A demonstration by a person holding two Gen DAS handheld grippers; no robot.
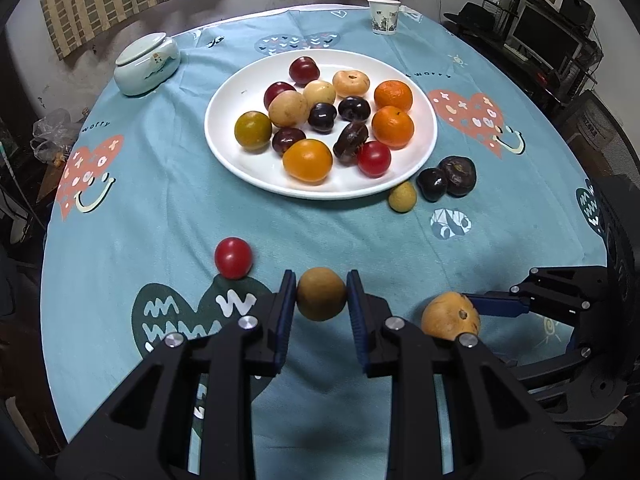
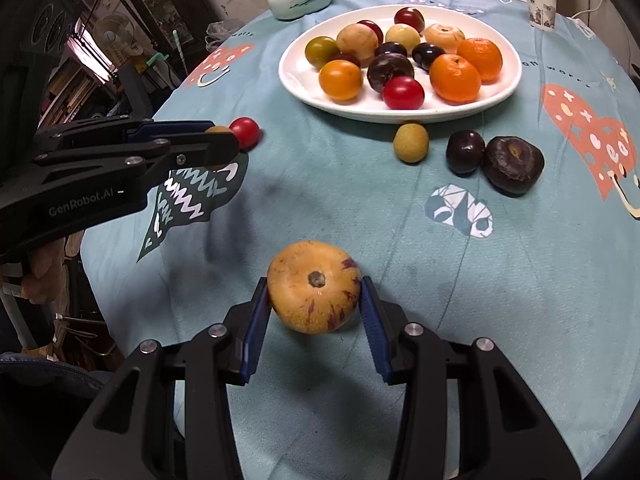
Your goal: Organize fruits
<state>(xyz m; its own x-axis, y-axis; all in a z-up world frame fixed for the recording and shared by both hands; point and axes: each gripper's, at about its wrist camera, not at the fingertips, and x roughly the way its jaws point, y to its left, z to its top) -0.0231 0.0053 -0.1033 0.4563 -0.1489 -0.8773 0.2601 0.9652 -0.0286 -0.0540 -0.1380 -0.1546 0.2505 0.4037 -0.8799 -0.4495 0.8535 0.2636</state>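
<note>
My left gripper (image 1: 321, 294) is shut on a brown round fruit (image 1: 321, 294) and holds it just above the cloth; the gripper also shows in the right wrist view (image 2: 218, 136). My right gripper (image 2: 316, 300) is shut on a tan fruit with purple streaks (image 2: 314, 286), which rests on the cloth; this fruit also shows in the left wrist view (image 1: 450, 315). A white plate (image 1: 256, 168) further back holds several fruits. A red tomato (image 1: 233, 258) lies loose left of my left gripper.
A small yellow fruit (image 1: 403, 197), a dark plum (image 1: 432, 184) and a dark brown fruit (image 1: 458, 176) lie by the plate's right rim. A lidded ceramic jar (image 1: 146, 64) stands at the back left, a paper cup (image 1: 384, 16) at the back right. The table edge curves nearby.
</note>
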